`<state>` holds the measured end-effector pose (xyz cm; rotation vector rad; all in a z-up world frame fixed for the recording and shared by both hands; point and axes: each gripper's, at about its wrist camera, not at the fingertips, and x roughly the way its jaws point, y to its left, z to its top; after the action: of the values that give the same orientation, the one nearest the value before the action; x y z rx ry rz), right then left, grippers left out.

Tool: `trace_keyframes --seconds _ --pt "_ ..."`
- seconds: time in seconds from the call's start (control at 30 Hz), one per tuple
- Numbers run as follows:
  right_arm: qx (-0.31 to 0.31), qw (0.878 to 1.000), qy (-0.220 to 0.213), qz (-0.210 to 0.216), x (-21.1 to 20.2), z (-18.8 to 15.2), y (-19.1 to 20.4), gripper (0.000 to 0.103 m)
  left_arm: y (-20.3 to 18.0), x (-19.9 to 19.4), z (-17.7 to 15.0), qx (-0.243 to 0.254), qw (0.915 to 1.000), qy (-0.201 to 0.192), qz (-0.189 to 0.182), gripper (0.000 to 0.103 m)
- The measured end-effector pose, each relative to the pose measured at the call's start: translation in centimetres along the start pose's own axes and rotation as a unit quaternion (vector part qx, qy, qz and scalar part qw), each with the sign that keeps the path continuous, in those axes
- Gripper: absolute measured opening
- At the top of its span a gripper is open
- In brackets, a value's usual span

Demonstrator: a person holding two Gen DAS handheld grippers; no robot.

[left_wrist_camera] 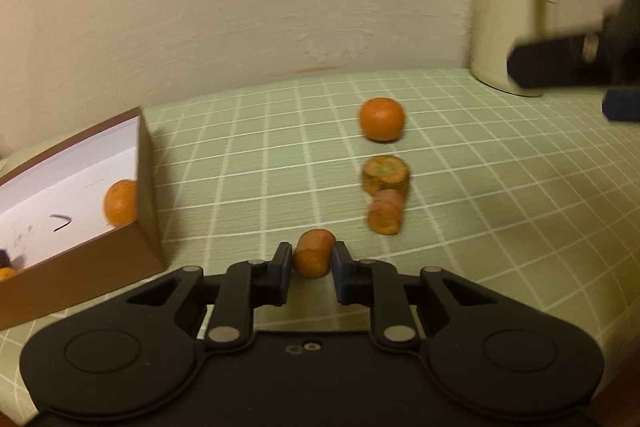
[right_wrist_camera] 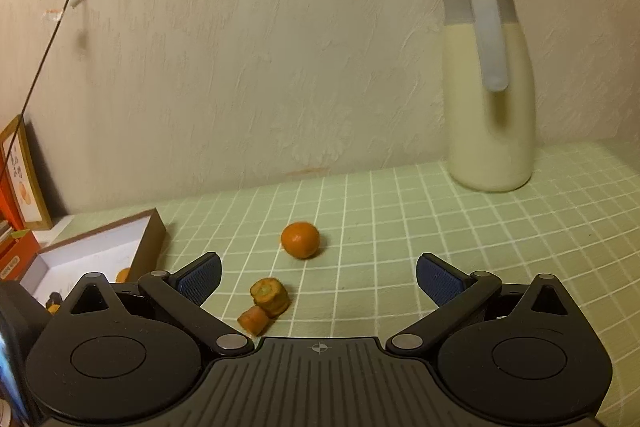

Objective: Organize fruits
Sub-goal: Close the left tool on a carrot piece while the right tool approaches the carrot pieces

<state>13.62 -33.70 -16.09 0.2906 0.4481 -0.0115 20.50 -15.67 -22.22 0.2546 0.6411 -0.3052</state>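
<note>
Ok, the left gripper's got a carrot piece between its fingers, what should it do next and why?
Probably carry it left and over the box. The left gripper seems closed on the carrot piece, and the box, open with an orange already inside, sits just to its left.

A pale green checked cloth covers the desk [right_wrist_camera: 400, 227]. On it sit a tangerine [right_wrist_camera: 300, 239], a thick carrot slice [right_wrist_camera: 270, 295] and a smaller carrot piece [right_wrist_camera: 253, 319] touching it at 7 o'clock, an open brown box [right_wrist_camera: 154, 233] at 9 o'clock, and a cream jug [right_wrist_camera: 489, 87] at 2 o'clock
</note>
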Motion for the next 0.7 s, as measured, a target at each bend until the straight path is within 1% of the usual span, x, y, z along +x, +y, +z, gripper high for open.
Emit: trace_keyframes --seconds 0.1,0.13,0.17,0.2,0.23,0.4,0.47,0.5,0.53,0.7 --pt "0.005 1.000 0.029 0.002 1.9 -0.9 0.6 0.102 0.6 -0.1 -0.1 -0.005 1.0000 0.000 0.007 0.012" --pt "0.010 0.999 0.038 0.009 2.6 -1.2 0.8 0.099 0.8 -0.1 -0.2 -0.006 0.9999 0.000 0.009 0.012" --pt "0.009 0.999 0.044 0.010 3.1 -1.4 1.2 0.093 1.0 -0.1 -0.3 -0.008 0.9999 0.000 0.011 0.012" --pt "0.003 0.999 0.052 0.009 3.7 -1.6 1.6 0.080 1.2 -0.2 -0.3 -0.012 0.9998 0.001 0.013 0.012" --pt "0.001 0.998 0.060 0.011 4.3 -1.9 2.1 0.073 1.5 -0.3 -0.4 -0.014 0.9998 0.001 0.014 0.012" --pt "-0.007 0.996 0.083 0.016 6.3 -3.2 4.0 0.073 2.8 -0.6 -0.7 -0.029 0.9993 0.003 0.024 0.012" --pt "-0.007 0.996 0.090 0.016 7.0 -3.6 4.5 0.067 3.3 -0.7 -0.8 -0.039 0.9989 0.005 0.026 0.012" --pt "-0.008 0.996 0.092 0.015 7.2 -3.7 4.7 0.060 3.5 -0.7 -0.8 -0.044 0.9987 0.005 0.027 0.012" --pt "-0.008 0.995 0.096 0.013 7.5 -3.8 4.9 0.057 3.7 -0.8 -0.8 -0.047 0.9984 0.005 0.030 0.012" --pt "0.001 0.995 0.103 0.006 8.3 -3.8 5.1 0.057 4.3 -1.1 -1.0 -0.054 0.9979 0.004 0.035 0.012"
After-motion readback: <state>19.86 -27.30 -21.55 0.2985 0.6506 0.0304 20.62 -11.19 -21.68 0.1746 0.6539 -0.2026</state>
